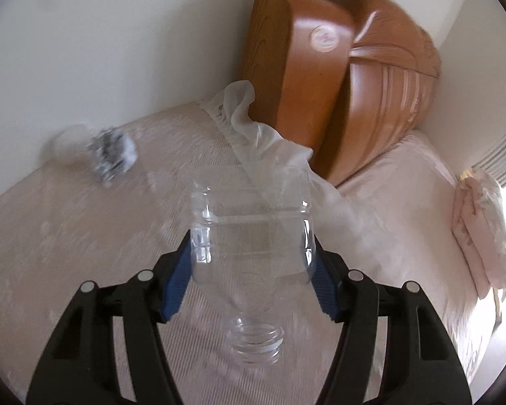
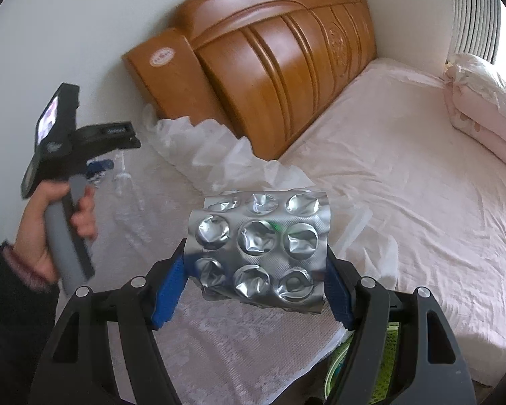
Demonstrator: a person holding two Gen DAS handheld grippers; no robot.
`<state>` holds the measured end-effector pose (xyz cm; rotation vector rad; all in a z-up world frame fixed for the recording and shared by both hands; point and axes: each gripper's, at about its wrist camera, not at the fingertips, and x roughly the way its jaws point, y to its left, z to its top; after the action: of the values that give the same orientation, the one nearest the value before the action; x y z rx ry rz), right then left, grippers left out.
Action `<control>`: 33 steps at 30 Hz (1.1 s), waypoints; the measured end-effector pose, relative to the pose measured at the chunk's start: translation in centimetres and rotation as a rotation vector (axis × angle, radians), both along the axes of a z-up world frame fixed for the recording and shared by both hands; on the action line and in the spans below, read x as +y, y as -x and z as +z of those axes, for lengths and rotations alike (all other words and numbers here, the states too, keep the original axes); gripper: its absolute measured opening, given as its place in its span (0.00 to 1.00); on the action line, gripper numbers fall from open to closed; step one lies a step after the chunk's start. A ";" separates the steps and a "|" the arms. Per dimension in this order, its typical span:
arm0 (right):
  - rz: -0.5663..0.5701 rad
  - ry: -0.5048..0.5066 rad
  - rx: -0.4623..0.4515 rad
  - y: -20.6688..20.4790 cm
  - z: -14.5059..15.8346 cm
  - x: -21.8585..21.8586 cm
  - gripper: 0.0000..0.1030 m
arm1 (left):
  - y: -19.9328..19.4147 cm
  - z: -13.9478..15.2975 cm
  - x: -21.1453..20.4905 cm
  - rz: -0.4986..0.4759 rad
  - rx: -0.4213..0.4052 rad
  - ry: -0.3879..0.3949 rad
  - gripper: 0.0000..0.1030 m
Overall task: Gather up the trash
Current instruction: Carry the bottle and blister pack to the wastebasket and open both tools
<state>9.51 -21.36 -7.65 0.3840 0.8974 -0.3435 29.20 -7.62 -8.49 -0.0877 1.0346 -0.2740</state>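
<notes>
My left gripper is shut on a clear plastic bottle. Its blue pads press both sides of the body, and its open threaded neck points back toward the camera, above a lace-covered surface. My right gripper is shut on an empty silver blister pack, gripped by its two side edges and held over the same lace cloth. In the right wrist view a hand holds the left gripper at the left, with the bottle a faint blur below it. A blurred crumpled silvery piece lies far left on the cloth.
A carved wooden headboard stands against the white wall. The bed with a pale pink sheet fills the right, with a folded pink quilt by the window. A ruffled white cover edge lies beside the headboard. Something green shows below the right gripper.
</notes>
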 end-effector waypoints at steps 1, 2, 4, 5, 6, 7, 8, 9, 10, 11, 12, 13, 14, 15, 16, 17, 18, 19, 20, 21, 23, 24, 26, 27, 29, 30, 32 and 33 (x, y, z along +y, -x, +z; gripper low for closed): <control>0.007 -0.003 -0.007 0.4 0.2 0.3 0.70 | 1.3 0.5 0.5 -0.003 -0.004 0.000 0.59; 0.011 -0.004 -0.011 0.6 0.4 0.5 0.70 | 3.0 1.2 1.1 -0.010 -0.011 0.005 0.59; 0.026 -0.009 -0.021 1.6 0.8 1.1 0.70 | 5.4 2.1 2.2 -0.016 -0.022 0.012 0.59; 0.029 -0.015 -0.024 1.8 0.9 1.2 0.70 | 7.1 2.7 2.8 -0.024 -0.030 0.017 0.59; 0.036 -0.029 -0.030 2.6 1.1 1.5 0.70 | 8.4 3.1 3.2 -0.030 -0.036 0.018 0.59; 0.039 -0.030 -0.031 2.8 1.2 1.6 0.70 | 9.5 3.3 3.6 -0.031 -0.039 0.017 0.59; 0.041 -0.032 -0.033 3.2 1.3 1.8 0.70 | 10.5 3.6 3.9 -0.033 -0.043 0.018 0.59; 0.044 -0.032 -0.034 3.6 1.4 2.0 0.70 | 11.8 3.8 4.4 -0.036 -0.047 0.020 0.59; 0.048 -0.034 -0.036 4.2 1.4 2.3 0.70 | 13.1 4.0 4.9 -0.038 -0.051 0.019 0.59; 0.051 -0.036 -0.036 4.6 1.5 2.4 0.70 | 14.4 4.2 5.4 -0.042 -0.055 0.017 0.59; 0.055 -0.038 -0.035 5.0 1.5 2.6 0.70 | 15.5 4.4 5.8 -0.046 -0.058 0.013 0.59; 0.062 -0.039 -0.033 5.6 1.5 3.0 0.70 | 16.3 4.5 6.1 -0.048 -0.060 0.010 0.59; 0.066 -0.040 -0.031 5.9 1.4 3.1 0.70 | 17.5 4.6 6.6 -0.051 -0.062 0.005 0.59; 0.071 -0.041 -0.028 6.3 1.4 3.2 0.70 | 18.2 4.6 6.8 -0.051 -0.062 0.002 0.59; 0.080 -0.043 -0.023 6.9 1.2 3.5 0.70 | 19.2 4.6 7.2 -0.052 -0.059 0.002 0.59; 0.087 -0.046 -0.019 7.2 1.1 3.7 0.70 | 19.8 4.6 7.5 -0.052 -0.055 0.004 0.59; 0.088 -0.047 -0.018 7.4 1.1 3.8 0.70 | 20.7 4.5 7.9 -0.049 -0.049 0.006 0.59; 0.096 -0.050 -0.014 7.8 1.0 4.0 0.70 | 21.1 4.4 8.0 -0.048 -0.047 0.007 0.59; 0.102 -0.050 -0.012 8.1 1.0 4.1 0.70 | 21.5 4.4 8.2 -0.047 -0.045 0.007 0.59; 0.104 -0.050 -0.012 8.3 0.9 4.2 0.70 | 22.0 4.3 8.3 -0.048 -0.043 0.006 0.59; 0.113 -0.049 -0.014 8.7 1.0 4.4 0.70 | 22.8 4.3 8.5 -0.051 -0.043 0.004 0.59; 0.115 -0.048 -0.015 9.0 0.9 4.5 0.70 | 23.2 4.4 8.5 -0.054 -0.046 0.003 0.59; 0.117 -0.046 -0.023 9.4 1.1 4.6 0.70 | 23.9 4.5 8.3 -0.066 -0.050 0.001 0.59; 0.118 -0.046 -0.025 9.6 1.0 4.6 0.70 | 24.1 4.6 8.1 -0.070 -0.051 0.000 0.59; 0.109 -0.044 -0.030 10.2 1.1 4.4 0.70 | 24.7 4.7 7.7 -0.085 -0.052 0.002 0.59; 0.109 -0.044 -0.030 10.3 1.1 4.3 0.70 | 24.9 4.7 7.4 -0.095 -0.053 0.003 0.59; 0.083 -0.055 -0.028 11.3 0.7 3.5 0.70 | 25.4 4.7 6.6 -0.122 -0.055 0.004 0.59; 0.077 -0.060 -0.024 11.5 0.6 3.3 0.70 | 25.8 4.7 5.9 -0.146 -0.053 0.006 0.59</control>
<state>-1.98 -18.09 -7.02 0.4069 0.8974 -0.2413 3.39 -1.74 -3.79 -0.0105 0.9893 -0.4106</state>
